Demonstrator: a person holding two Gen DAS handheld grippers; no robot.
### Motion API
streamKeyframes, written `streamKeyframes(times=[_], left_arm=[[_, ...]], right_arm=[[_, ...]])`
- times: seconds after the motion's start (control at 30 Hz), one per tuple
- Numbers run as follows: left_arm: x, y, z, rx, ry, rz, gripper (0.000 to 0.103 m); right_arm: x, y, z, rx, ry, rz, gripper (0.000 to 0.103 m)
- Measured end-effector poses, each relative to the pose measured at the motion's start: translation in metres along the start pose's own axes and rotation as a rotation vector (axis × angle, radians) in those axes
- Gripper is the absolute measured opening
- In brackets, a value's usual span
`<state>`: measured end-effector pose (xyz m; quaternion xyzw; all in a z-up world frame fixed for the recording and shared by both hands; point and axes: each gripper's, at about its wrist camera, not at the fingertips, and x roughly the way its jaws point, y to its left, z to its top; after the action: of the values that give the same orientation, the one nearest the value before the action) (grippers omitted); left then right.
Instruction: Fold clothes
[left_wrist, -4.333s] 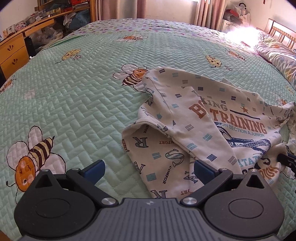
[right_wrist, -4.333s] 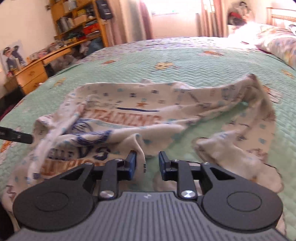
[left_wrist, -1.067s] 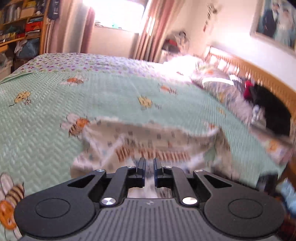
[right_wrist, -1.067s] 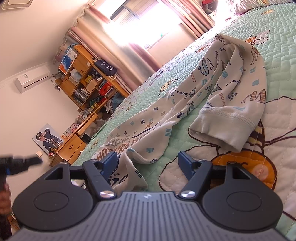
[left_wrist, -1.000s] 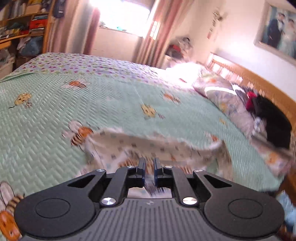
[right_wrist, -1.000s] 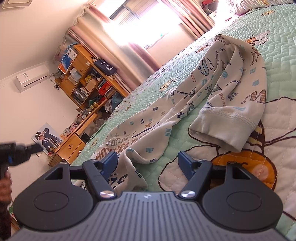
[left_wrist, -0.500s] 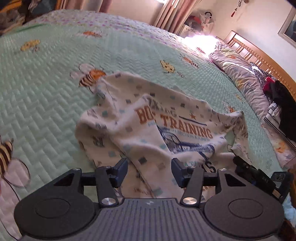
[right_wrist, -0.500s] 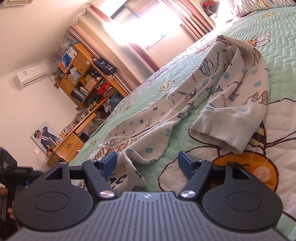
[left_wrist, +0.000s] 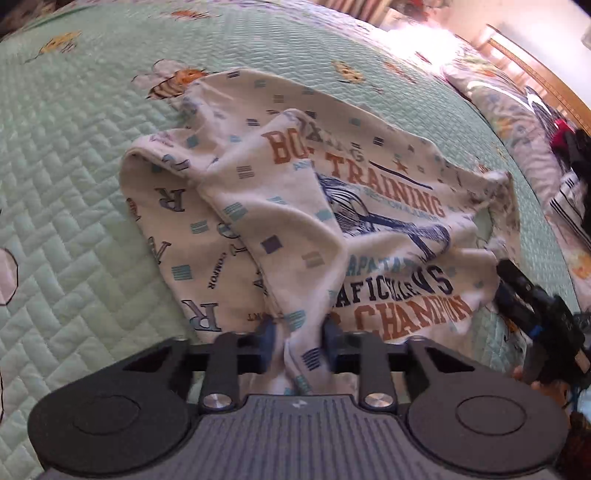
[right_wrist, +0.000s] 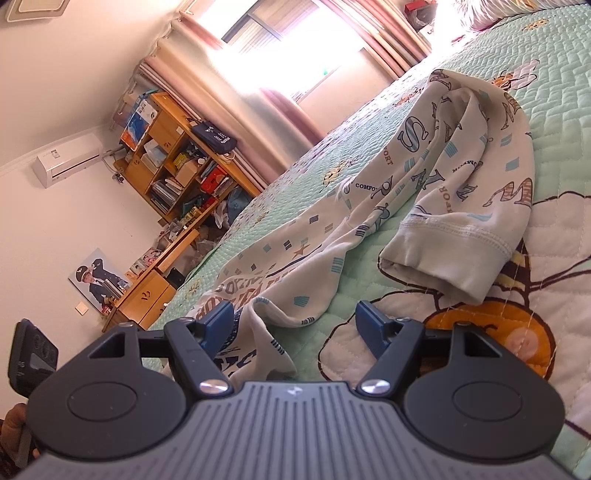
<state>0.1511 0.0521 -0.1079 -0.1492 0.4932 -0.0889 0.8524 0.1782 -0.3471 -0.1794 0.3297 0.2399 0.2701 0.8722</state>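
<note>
1. The left gripper (left_wrist: 298, 338) points steeply down at the bed, at the near hem of a cream printed long-sleeved shirt (left_wrist: 295, 206).
2. Its jaws are closing; a bunched ridge of the hem stands between the blue pads (left_wrist: 266, 334), which look to be just touching the cloth on both sides, though motion blur hides whether they press on it.
3. The shirt lies crumpled on a mint-green quilted bedspread (left_wrist: 74, 166) printed with cartoon bees, its chest print facing up and one sleeve folded across the left of the body.
4. Lettering on the chest reads, left to right and downward: "BO…" in orange, partly covered by the sleeve, then "TRAINING", and lower "CHAMPION"; the navy line between them is creased and only partly legible.
5. Scattered letters such as "R" and the small word "COMFORT" show on the underside of the fabric at left.
6. The right gripper (right_wrist: 295, 326) lies low and nearly level over the bedspread, rolled so that the room looks tilted.
7. Its jaws stand wide; a loose fold of the shirt lies between them nearer the left pad, gripped by neither.
8. In the right wrist view a sleeve with a ribbed cuff (right_wrist: 447, 258) lies ahead to the right, printed with a large "S" and "COMFORT".
</note>
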Motion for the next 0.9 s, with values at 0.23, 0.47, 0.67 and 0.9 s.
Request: streamKeyframes(times=[0.23,0.47,0.67,0.9], left_arm=[[-0.054,0.033,0.01,-0.072,-0.223,-0.006,0.088],[-0.016,0.069,0.018,-0.075,-0.153,0.232,0.079],[-0.002,0.051,0.012,0.018,-0.152,0.18,0.085],[0.005,0.044,0.012,0.066,-0.196,0.175,0.045]], right_arm=[[-0.002,-0.003,0.001,0.007,-0.001,0.007,0.074],[-0.001,-0.002,0.001,-0.008,0.001,0.0,0.076],[0.001,0.002,0.0,-0.021,0.002,-0.007,0.076],[0.003,0.003,0.0,-0.029,0.001,-0.005,0.078]])
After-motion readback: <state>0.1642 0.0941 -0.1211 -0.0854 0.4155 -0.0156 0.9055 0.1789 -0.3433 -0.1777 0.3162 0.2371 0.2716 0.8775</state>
